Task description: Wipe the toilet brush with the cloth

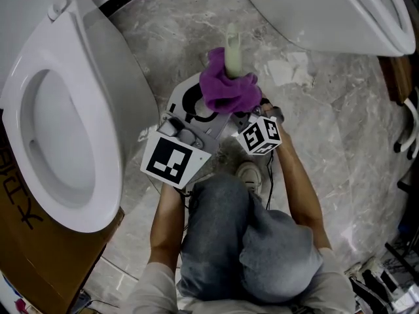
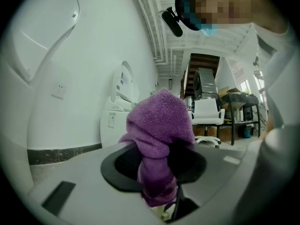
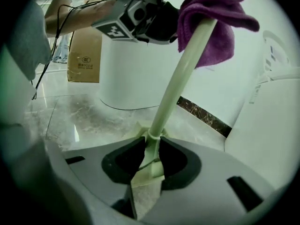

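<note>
The left claw (image 2: pixel 157 172) is closed on the purple cloth (image 2: pixel 161 121). The cloth fills the gap between the two dark pads, bunches up above them, and hangs in a narrow strip below. It is wrapped round the upper part of the toilet brush (image 1: pixel 233 44), whose pale green handle top pokes out just past this claw in the head view. A sliver of the same green shows under the cloth at the bottom of the left gripper view.

Below it, the right claw (image 3: pixel 149 156) is clamped on the lower end of the toilet brush handle, with one pad pressed on each side at a collar. From these jaws the handle slants up and away to the cloth and the left claw overhead. A flat pale green part of the brush lies just under the pads.

Beyond both claws is a grey marble floor (image 1: pixel 340 123). To the left claw's outer side stands a white toilet (image 1: pixel 98 77) with its seat down. Another white fixture (image 1: pixel 340 12) sits ahead of the right claw. A brown cardboard box (image 3: pixel 84 55) stands farther off on the floor. Behind the claws are the person's forearms and jeans-clad knees (image 1: pixel 229 241).
</note>
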`<state>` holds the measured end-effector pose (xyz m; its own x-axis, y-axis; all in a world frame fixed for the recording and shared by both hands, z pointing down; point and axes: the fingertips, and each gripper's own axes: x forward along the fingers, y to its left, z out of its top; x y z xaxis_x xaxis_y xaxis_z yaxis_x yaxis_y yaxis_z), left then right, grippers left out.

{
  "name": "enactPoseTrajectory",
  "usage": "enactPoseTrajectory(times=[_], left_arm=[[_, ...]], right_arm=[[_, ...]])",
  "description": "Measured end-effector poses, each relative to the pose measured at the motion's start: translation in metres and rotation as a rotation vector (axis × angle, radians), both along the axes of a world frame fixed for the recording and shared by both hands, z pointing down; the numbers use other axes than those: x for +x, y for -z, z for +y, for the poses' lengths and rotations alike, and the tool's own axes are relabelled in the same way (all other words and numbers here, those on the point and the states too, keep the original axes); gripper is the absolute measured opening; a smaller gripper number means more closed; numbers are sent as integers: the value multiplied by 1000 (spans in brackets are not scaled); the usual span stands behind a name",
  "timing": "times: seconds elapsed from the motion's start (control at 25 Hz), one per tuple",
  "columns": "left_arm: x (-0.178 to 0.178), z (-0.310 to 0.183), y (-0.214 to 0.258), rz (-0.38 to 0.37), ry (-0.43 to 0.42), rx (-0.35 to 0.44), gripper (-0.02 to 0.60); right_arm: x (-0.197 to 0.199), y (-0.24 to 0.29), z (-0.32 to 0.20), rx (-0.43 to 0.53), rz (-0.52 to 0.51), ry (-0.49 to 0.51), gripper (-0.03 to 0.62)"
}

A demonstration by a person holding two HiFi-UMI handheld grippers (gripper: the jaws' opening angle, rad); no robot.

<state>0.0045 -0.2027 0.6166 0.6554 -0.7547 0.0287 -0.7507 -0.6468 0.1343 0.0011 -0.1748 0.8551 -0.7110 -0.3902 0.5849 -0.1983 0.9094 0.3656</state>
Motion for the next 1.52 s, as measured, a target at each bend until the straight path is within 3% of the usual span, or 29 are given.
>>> enactPoseTrajectory(times=[0.16,0.28,0.48,0.6,1.0,1.28,1.52], left_arm=[[-8,-2,20,-1,62,59,161],[-16,0,31,19,94,104,121],[-23,6,40,39,98,141,98],[-31,12,38,47,114,150,98],[-46,37,-6,-8,173,94,98],[-60,49,-42,-33,201,25,98],[-59,56,-63,-50,192,-6,98]], right_arm=[[0,1,-1,-5,2,0,92],[-1,0,-1,-7,2,-6,94],[-1,1,0,-29,9,-27,100],[-4,12,-1,-62,-39,-55,102],[21,48,15,-111,-185,-177,118],[52,101,23,-117,-429,-387,7],[64,143,29,-95,-551,-471,-5]])
